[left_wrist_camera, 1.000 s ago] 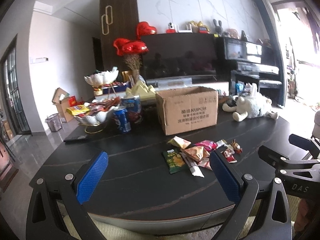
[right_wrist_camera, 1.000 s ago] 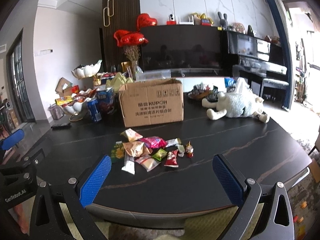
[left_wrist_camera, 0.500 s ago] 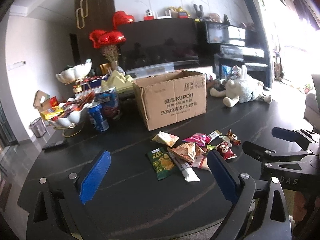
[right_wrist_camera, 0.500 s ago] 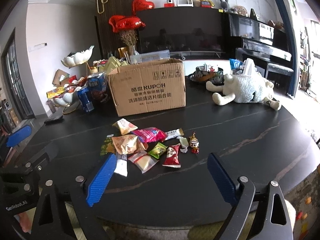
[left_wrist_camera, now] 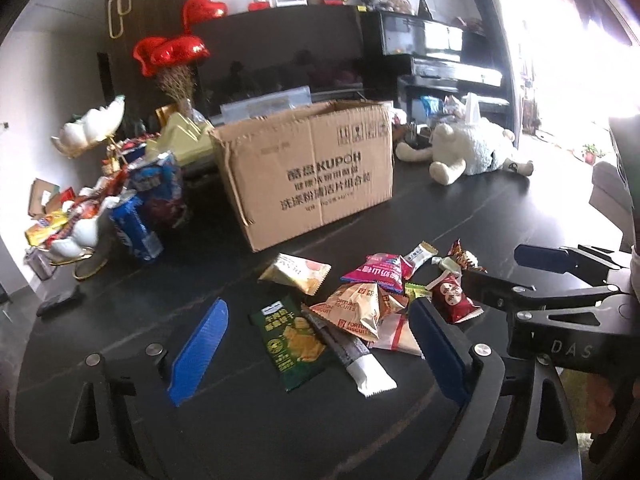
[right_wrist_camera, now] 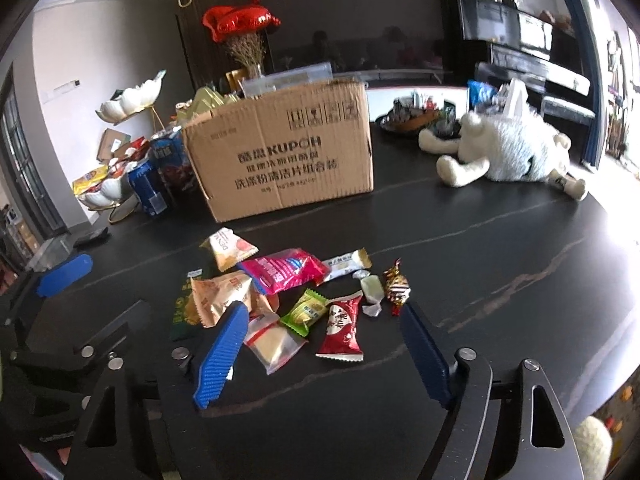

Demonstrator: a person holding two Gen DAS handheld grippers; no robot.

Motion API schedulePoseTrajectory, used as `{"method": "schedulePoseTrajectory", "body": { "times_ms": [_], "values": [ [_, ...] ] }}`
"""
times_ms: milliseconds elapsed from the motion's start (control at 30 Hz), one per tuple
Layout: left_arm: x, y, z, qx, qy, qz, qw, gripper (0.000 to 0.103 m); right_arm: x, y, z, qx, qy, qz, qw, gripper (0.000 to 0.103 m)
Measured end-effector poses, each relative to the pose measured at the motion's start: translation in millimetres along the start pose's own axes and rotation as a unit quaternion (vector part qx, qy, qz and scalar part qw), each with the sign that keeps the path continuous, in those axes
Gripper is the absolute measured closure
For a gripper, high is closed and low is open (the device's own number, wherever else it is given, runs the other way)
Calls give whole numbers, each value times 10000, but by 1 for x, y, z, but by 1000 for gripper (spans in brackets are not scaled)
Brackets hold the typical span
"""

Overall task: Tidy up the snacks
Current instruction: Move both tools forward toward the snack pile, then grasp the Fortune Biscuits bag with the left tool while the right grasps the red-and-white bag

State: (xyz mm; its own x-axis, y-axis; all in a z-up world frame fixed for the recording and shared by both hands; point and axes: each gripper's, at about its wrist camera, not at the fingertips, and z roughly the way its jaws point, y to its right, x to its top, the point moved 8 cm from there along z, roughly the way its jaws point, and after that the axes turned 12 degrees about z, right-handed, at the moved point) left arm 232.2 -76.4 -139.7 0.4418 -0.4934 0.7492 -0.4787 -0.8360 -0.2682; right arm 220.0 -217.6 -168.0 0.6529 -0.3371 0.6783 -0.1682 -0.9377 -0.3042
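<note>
Black desk [left_wrist_camera: 500, 208] holds a little pile of snacks [right_wrist_camera: 288, 292] near its front edge, in front of the cardboard box [right_wrist_camera: 280, 152]. My left hand-held gripper [left_wrist_camera: 316, 344] is wide open and holds nothing; the green packet [left_wrist_camera: 294, 340] lies between its fingers. My right hand-held gripper [right_wrist_camera: 320, 352] is wide open too, empty, with the red packet [right_wrist_camera: 342, 330] between its fingers.
</note>
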Motion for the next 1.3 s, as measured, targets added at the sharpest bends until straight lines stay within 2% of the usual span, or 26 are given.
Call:
{"method": "schedulePoseTrajectory", "body": {
  "times_ms": [133,233,400,767,967,1100,1200,1300],
  "values": [
    [-3,3,22,-203,-129,-48,9997,11,-4,4,17,19,-209,63,9998,31],
    [-3,5,33,-188,-154,-25,9997,12,-6,8,30,46,-352,125,9993,35],
    [-9,6,53,-365,-321,-165,9987,14,-9,15,44,29,-533,217,9983,39],
    [-19,11,77,-702,-572,-399,9951,21,-16,17,66,80,-799,273,9964,50],
    [-20,16,82,-895,-614,-501,9928,29,-18,16,70,155,-886,296,9955,57],
    [-21,17,84,-956,-655,-550,9917,40,-19,16,70,167,-898,304,9954,63],
    [-21,17,83,-1008,-665,-575,9910,43,-20,16,70,170,-924,286,9952,73],
    [-20,18,81,-1017,-657,-575,9910,44,-20,15,69,168,-914,272,9953,78]
  ]
}}
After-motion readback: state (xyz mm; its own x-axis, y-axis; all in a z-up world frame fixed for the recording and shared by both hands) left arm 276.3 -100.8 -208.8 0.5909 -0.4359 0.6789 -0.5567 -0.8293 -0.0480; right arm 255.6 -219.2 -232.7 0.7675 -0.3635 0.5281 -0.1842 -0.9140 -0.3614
